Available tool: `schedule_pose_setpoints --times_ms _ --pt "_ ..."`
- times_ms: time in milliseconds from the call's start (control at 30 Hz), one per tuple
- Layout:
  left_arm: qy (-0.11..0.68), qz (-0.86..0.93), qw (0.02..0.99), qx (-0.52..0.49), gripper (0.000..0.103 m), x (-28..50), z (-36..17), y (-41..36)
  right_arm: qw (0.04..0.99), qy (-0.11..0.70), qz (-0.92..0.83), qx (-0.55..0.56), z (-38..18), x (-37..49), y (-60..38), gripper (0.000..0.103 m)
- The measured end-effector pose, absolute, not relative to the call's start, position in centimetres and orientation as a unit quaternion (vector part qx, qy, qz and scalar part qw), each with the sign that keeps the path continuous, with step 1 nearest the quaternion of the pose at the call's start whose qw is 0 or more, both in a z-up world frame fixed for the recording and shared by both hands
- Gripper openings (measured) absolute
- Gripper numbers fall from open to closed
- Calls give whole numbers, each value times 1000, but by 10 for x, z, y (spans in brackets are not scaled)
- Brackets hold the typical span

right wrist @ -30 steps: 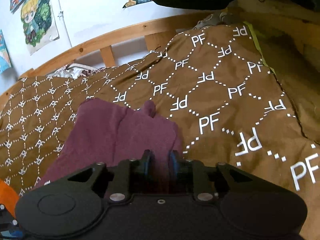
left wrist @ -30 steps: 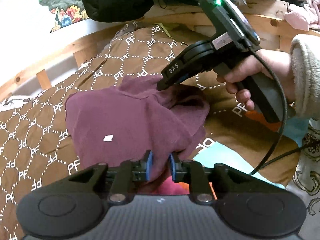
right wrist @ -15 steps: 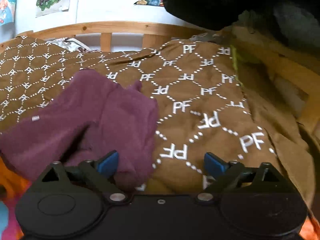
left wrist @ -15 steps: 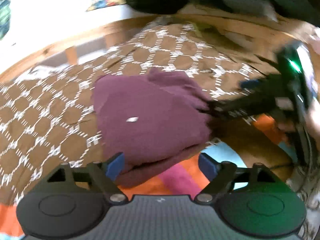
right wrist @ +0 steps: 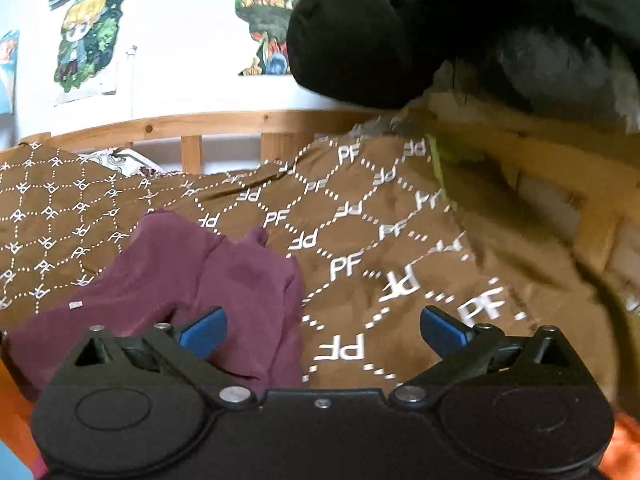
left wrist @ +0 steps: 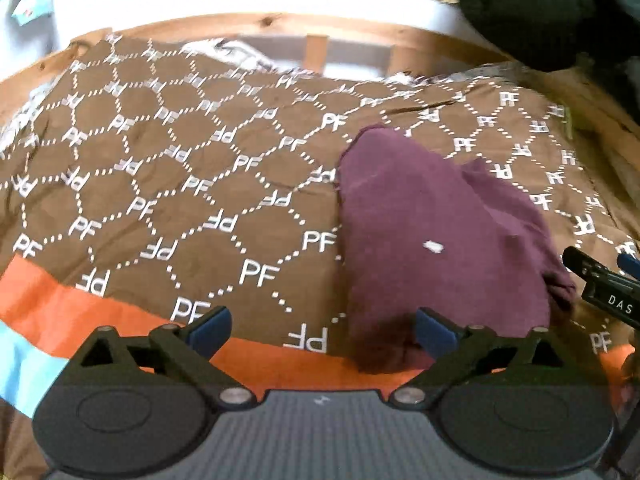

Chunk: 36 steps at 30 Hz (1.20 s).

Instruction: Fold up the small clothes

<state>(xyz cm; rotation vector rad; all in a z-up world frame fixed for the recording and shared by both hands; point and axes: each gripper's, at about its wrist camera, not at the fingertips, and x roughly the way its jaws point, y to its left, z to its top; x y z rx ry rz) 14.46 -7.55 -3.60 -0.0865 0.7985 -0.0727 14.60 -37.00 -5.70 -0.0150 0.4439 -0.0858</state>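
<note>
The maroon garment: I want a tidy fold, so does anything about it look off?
Yes. The maroon garment lies in an uneven, rumpled heap on the brown blanket, a corner poking up at its far edge, not flat or squared. Both tongs are open, clear of it.

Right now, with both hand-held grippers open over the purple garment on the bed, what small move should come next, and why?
Probably bring the left hand-held gripper back over the purple garment and take its near edge. Both sets of jaws have just been opening and hold nothing. The garment lies rumpled on the brown blanket, one fold bunched toward the right hand-held gripper, so it likely needs flattening first.
</note>
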Motion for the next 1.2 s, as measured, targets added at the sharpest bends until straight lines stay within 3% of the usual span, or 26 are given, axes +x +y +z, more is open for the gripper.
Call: schedule_pose_setpoints --times_ms 133,267,533,833,1033,1200 --pt "396 -44 916 -46 100 145 -39 -74 954 276 -105 -46 -69 166 -364 102" --pt "409 -48 911 -15 102 150 -46 -82 960 255 -109 -47 -69 156 -367 102" --pt "431 -53 899 -44 102 152 -51 -75 975 206 63 -61 -38 150 -326 102" --pt "449 -29 890 -69 102 144 -51 -44 928 282 213 -121 -45 208 -263 102" --pt "449 -26 889 -86 102 144 -50 -36 946 273 58 -166 -49 224 -264 102" --pt "445 -29 891 -92 102 143 -48 -37 956 276 -6 -103 -43 215 -310 102"
